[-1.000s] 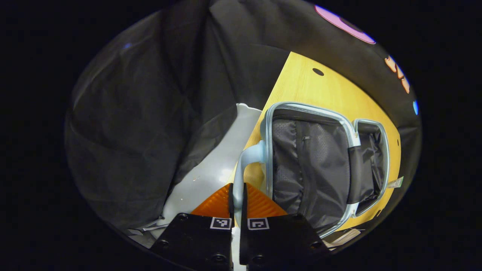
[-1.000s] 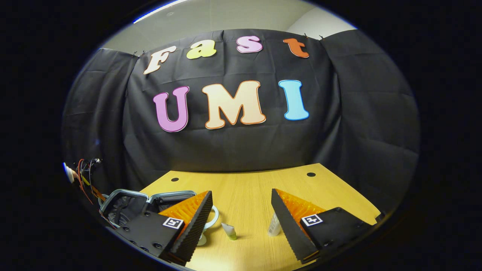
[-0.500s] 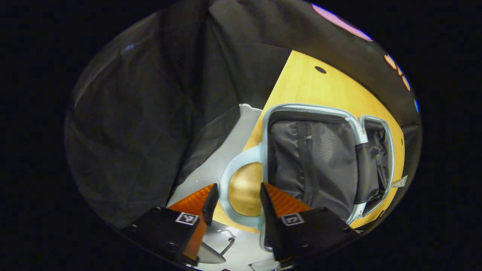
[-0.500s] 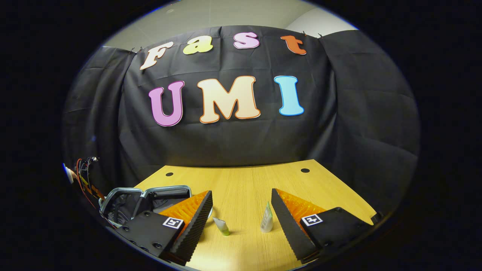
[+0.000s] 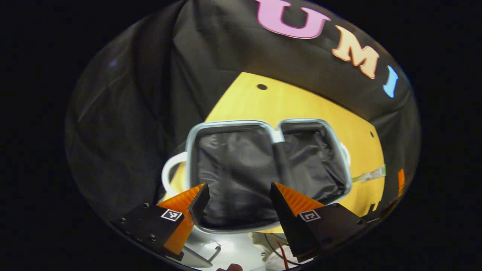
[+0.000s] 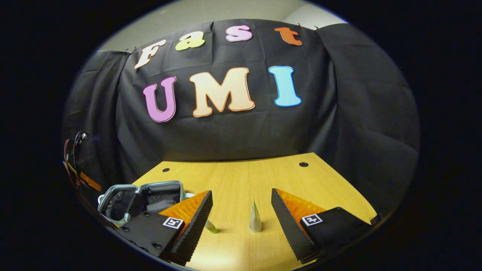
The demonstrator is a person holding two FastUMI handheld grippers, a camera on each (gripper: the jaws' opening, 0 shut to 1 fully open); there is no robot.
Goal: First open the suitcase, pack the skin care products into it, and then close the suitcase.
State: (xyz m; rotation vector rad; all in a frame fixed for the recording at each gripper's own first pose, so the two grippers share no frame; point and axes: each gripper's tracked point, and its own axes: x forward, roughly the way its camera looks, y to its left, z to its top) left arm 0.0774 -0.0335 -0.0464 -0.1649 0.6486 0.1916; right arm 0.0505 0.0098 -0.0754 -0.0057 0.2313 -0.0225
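The suitcase (image 5: 263,169) lies open; both grippers, left gripper (image 5: 235,199) and right gripper (image 6: 241,210), gape wide, empty; the upright tube (image 6: 255,218) looks light, soft, tippy; pinch mid-body.

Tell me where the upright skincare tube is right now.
In the right gripper view, the upright tube stands on the wooden table, ahead between the right gripper's open fingers, right of a smaller green-capped tube.
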